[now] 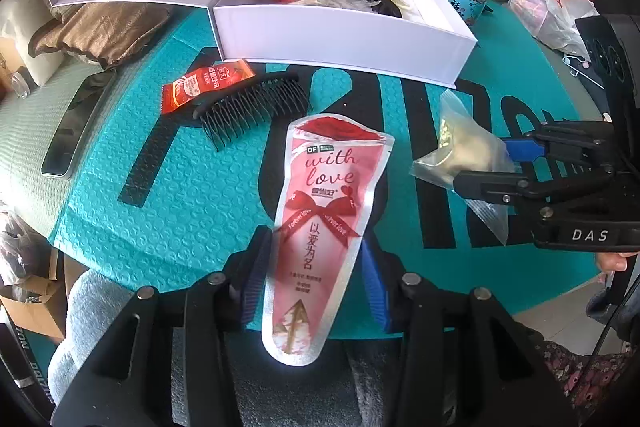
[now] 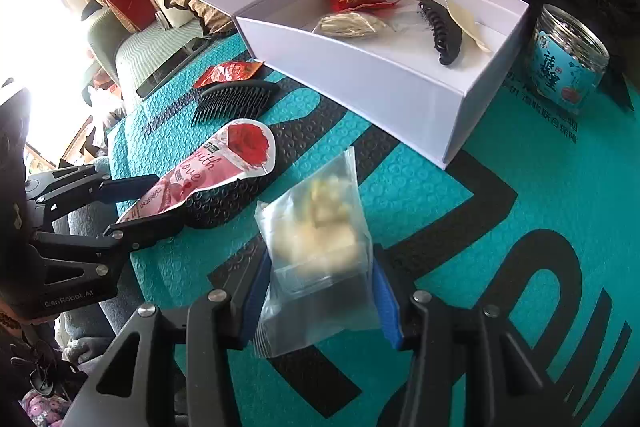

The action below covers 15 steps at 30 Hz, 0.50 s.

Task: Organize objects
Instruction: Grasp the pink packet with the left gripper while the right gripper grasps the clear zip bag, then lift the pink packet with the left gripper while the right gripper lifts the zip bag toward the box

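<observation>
Teal mat [image 1: 168, 211], glossy pink pouch [image 1: 320, 211]

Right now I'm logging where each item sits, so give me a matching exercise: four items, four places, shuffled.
Items:
1. pink pouch
2. clear bag
3. black hair claw
4. black comb

Places:
A. inside the white box
B. between the right gripper fingers
C. on the teal mat, beside the orange sachet
D. between the left gripper fingers

Pairs: 1-D, 2-B, 3-A, 4-C

Glaring window light [image 2: 36, 27] falls on piled cushions [image 1: 92, 23] and cardboard boxes [image 1: 36, 303].
</observation>
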### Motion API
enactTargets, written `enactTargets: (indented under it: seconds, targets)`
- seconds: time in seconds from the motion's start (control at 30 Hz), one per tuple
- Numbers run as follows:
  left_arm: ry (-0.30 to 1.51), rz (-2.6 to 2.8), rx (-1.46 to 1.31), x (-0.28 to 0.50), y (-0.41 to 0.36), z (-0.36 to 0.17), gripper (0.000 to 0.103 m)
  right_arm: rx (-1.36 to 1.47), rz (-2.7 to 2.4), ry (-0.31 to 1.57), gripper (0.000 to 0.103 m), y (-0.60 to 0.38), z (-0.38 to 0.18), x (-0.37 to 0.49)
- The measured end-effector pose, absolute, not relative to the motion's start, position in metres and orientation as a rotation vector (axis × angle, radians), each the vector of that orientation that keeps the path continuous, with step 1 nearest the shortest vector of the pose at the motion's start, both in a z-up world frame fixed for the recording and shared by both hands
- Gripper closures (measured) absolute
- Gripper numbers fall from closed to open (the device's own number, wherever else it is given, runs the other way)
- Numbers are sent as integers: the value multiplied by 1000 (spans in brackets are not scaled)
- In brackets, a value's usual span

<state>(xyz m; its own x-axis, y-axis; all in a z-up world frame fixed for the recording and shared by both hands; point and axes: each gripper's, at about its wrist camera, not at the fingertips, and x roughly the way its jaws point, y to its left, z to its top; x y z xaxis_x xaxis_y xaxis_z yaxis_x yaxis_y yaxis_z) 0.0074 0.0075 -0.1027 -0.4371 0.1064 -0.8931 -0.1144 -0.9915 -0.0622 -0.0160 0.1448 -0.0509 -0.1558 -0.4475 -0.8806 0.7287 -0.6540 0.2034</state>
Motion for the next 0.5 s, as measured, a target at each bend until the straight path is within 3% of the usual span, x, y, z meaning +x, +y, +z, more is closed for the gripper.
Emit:
enactTargets:
  seconds: [0.07,0.2,0.33,0.5]
  targets:
    - [36,2561,-1601,7,10,-104,59,1310,-1884,358,54,146,-52,-13]
    - [110,2590,-1610,0,16,-107,39,1292,-1886,389,46,144,-52,-10]
    - [113,2592,-1604,-11,18,-110,37,1290,-1888,398,37,144,-52,-14]
    - [102,2600,-1584,-22,17,-115,36,1298,-1876,395,36,145,-52,-18]
